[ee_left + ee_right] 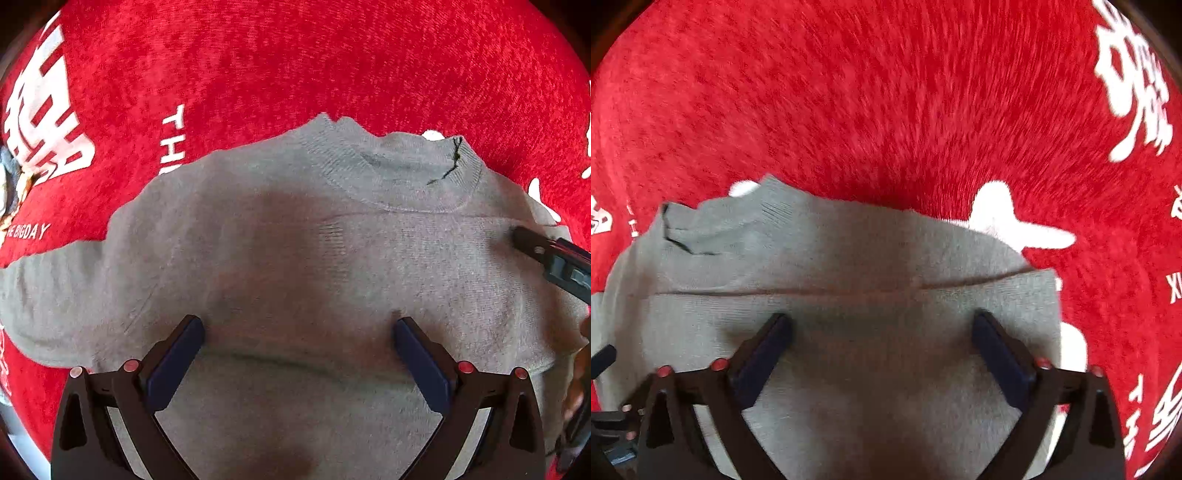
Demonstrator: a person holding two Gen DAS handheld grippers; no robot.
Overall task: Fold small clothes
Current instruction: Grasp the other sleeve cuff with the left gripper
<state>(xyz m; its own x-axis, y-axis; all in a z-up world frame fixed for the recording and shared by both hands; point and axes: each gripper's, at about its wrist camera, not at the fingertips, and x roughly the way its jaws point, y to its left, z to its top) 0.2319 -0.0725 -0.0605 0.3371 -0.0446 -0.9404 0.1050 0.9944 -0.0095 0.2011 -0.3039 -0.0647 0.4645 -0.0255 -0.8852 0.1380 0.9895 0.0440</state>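
A small grey knit sweater (295, 240) lies flat on a red cloth, its ribbed collar (406, 173) pointing away from me. My left gripper (299, 325) hangs over the sweater's chest with its jaws wide apart and nothing between the dark blue pads. One sleeve runs out to the left edge of the left wrist view. In the right wrist view the same sweater (849, 266) shows a fold line running across it. My right gripper (882, 321) stands open above the folded part near the sweater's right side, holding nothing. A finger of the right gripper (546, 254) enters at the right edge.
The red plush cloth (332, 55) with white lettering (40, 110) covers the whole surface around the sweater. More white characters (1130, 81) lie at the right in the right wrist view. A finger of the left gripper (602, 356) shows at that view's left edge.
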